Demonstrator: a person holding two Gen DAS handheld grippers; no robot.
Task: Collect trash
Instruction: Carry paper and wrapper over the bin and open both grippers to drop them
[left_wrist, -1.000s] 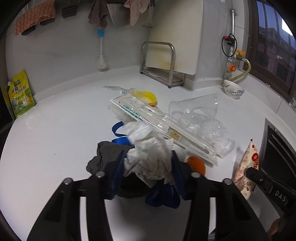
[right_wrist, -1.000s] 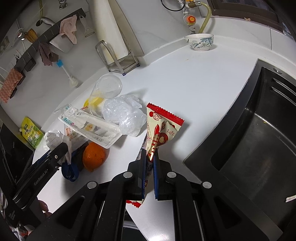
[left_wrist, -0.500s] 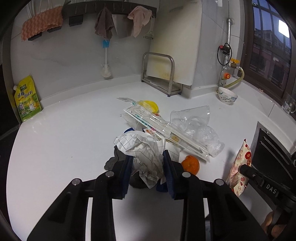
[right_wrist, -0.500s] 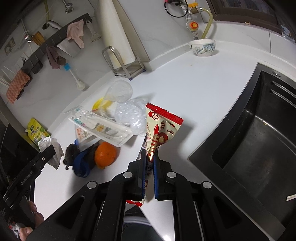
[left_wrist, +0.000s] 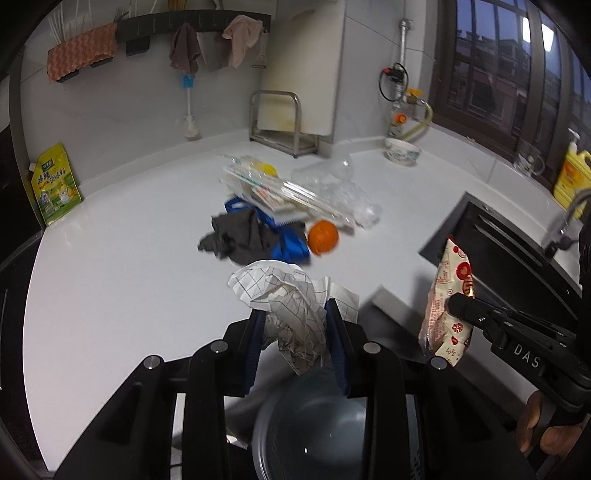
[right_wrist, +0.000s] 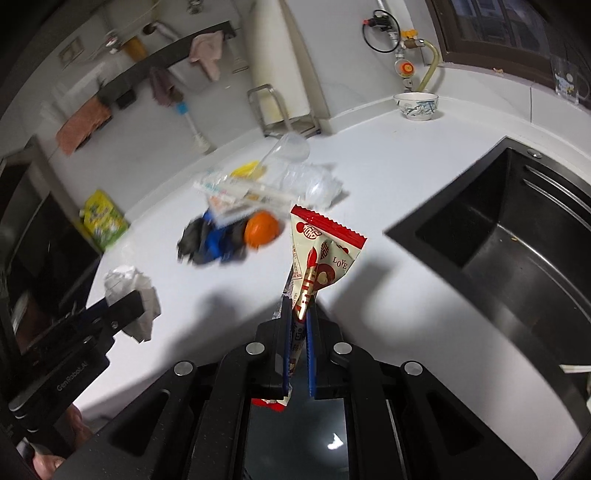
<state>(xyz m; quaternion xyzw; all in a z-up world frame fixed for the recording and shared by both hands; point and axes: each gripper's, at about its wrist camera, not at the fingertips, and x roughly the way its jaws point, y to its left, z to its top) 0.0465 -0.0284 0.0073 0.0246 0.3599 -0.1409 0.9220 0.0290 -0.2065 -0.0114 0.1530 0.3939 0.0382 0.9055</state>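
My left gripper (left_wrist: 295, 314) is shut on a crumpled white checked paper (left_wrist: 291, 295), held in the air above a round dark bin (left_wrist: 314, 424) below the counter edge. My right gripper (right_wrist: 297, 310) is shut on a red and cream snack wrapper (right_wrist: 321, 254), also lifted off the counter; the wrapper shows in the left wrist view (left_wrist: 448, 299). On the white counter (left_wrist: 129, 277) lies a pile: clear plastic packaging (left_wrist: 295, 192), a crushed clear cup (left_wrist: 332, 173), an orange (left_wrist: 323, 237), a dark cloth (left_wrist: 236, 236) and a blue strap (left_wrist: 288, 247).
A black sink (right_wrist: 517, 258) is set in the counter on the right. A bowl (left_wrist: 402, 151), a metal rack (left_wrist: 280, 125) and a yellow-green pouch (left_wrist: 55, 184) stand along the back wall. A yellow bottle (left_wrist: 569, 177) stands by the window.
Both grippers have pulled back and up from the pile. The left one lifted the crumpled paper off the counter to over the bin. The right one still holds the wrapper.
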